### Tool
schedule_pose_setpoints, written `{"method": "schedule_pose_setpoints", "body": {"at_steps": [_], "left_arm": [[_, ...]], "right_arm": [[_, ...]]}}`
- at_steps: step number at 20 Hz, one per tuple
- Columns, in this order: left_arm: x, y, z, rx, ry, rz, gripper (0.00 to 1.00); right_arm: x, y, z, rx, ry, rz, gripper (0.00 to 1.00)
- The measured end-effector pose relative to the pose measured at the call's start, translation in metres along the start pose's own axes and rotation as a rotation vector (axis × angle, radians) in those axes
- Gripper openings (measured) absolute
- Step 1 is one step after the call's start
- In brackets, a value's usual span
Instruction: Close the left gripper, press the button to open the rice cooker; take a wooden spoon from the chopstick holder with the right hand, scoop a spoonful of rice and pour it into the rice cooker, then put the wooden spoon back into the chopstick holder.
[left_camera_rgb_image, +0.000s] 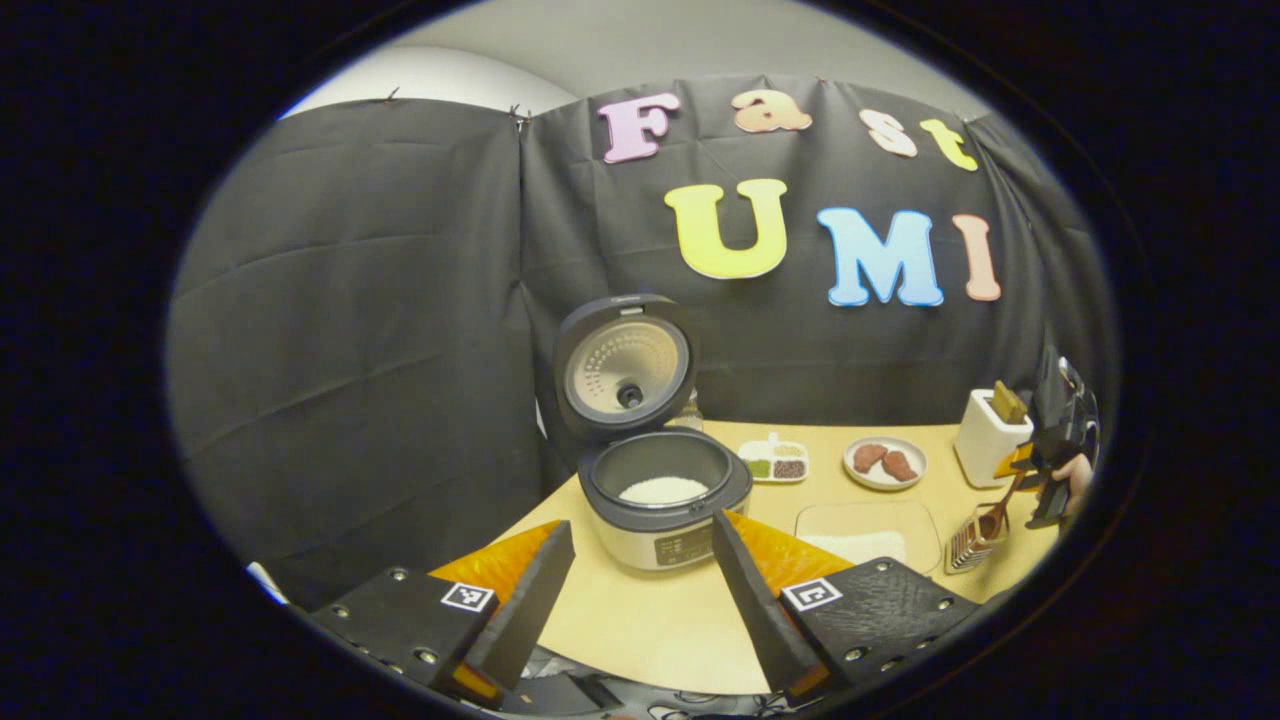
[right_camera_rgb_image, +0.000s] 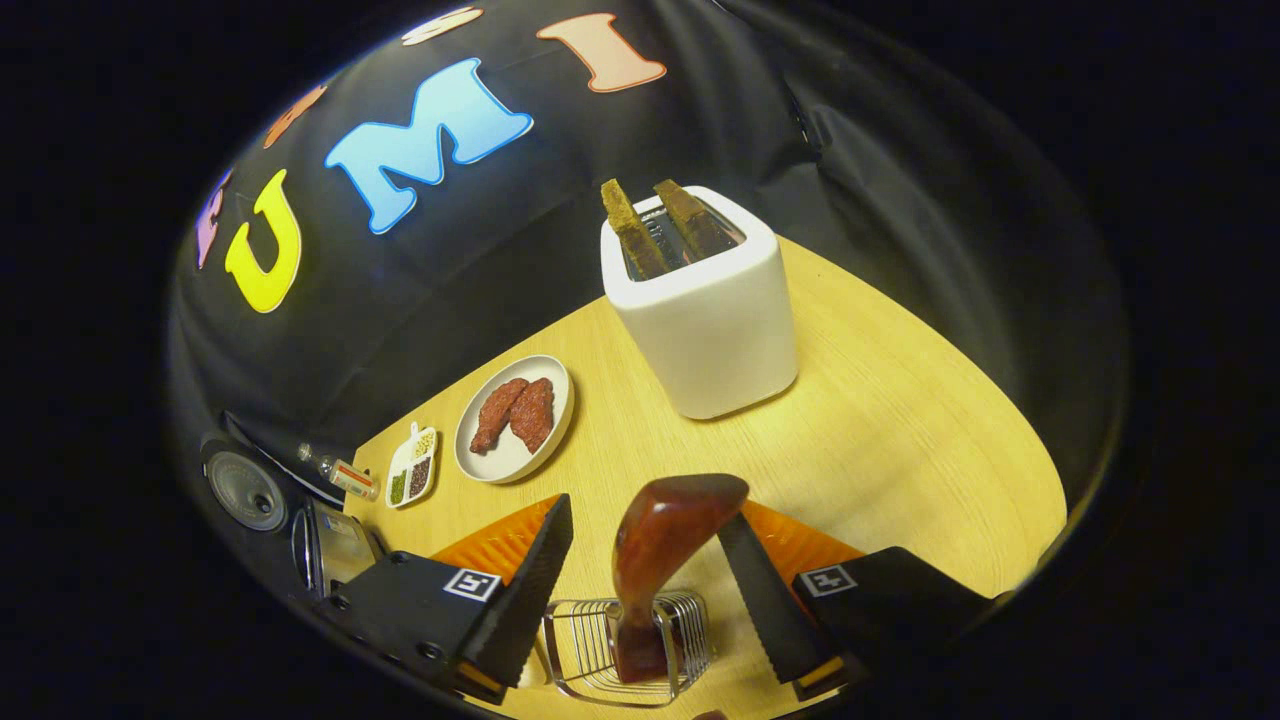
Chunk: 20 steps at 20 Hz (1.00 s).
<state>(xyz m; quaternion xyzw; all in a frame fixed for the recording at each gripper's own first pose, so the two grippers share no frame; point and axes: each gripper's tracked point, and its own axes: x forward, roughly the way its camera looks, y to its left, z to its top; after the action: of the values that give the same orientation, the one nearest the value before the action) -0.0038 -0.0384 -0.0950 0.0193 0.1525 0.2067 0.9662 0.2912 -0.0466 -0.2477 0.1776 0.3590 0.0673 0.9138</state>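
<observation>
The rice cooker (left_camera_rgb_image: 655, 520) stands open at mid-table, its lid (left_camera_rgb_image: 622, 365) raised and white rice (left_camera_rgb_image: 663, 490) in the pot. My left gripper (left_camera_rgb_image: 640, 590) is open in front of it, holding nothing. In the right gripper view the wooden spoon (right_camera_rgb_image: 660, 560) stands bowl-up in the wire chopstick holder (right_camera_rgb_image: 600, 650). My right gripper (right_camera_rgb_image: 645, 515) is open around the spoon, its fingers on either side. The left gripper view shows that gripper (left_camera_rgb_image: 1050, 460), held by a hand, over the holder (left_camera_rgb_image: 972, 540) at the far right.
A shallow tray of rice (left_camera_rgb_image: 870, 535) lies right of the cooker. Behind it are a plate with meat (left_camera_rgb_image: 885, 462), a small divided dish (left_camera_rgb_image: 775, 460) and a white toaster (right_camera_rgb_image: 700, 300) with two slices. A small bottle (right_camera_rgb_image: 340, 472) lies near the cooker (right_camera_rgb_image: 335, 545).
</observation>
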Motion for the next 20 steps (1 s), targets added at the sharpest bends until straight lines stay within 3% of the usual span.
{"method": "schedule_pose_setpoints", "body": {"at_steps": [3,5,6,9,14,17,20], "left_arm": [[-0.01,-0.005,-0.005,0.0,0.007,-0.021,0.89],[-0.016,-0.006,0.0,-0.012,-0.009,-0.038,0.89],[-0.016,-0.005,0.001,-0.015,-0.008,-0.036,0.88],[-0.015,0.005,-0.003,-0.018,0.001,-0.008,0.89],[-0.012,0.013,0.002,0.006,-0.01,-0.02,0.89],[0.011,0.016,0.0,-0.015,0.0,-0.053,0.89],[0.037,0.015,0.016,-0.006,-0.006,-0.078,0.89]], "right_arm": [[0.007,-0.002,-0.004,0.018,0.024,-0.023,0.6],[0.005,0.0,-0.004,0.029,0.029,-0.026,0.28],[-0.002,0.003,-0.003,0.042,0.043,-0.012,0.33],[-0.013,0.01,-0.004,0.045,0.026,0.003,0.2],[-0.071,0.033,0.023,0.015,-0.099,0.06,0.23],[-0.106,0.034,0.037,-0.014,-0.153,0.052,0.23],[-0.135,0.021,0.045,-0.012,-0.181,-0.005,0.23]]}}
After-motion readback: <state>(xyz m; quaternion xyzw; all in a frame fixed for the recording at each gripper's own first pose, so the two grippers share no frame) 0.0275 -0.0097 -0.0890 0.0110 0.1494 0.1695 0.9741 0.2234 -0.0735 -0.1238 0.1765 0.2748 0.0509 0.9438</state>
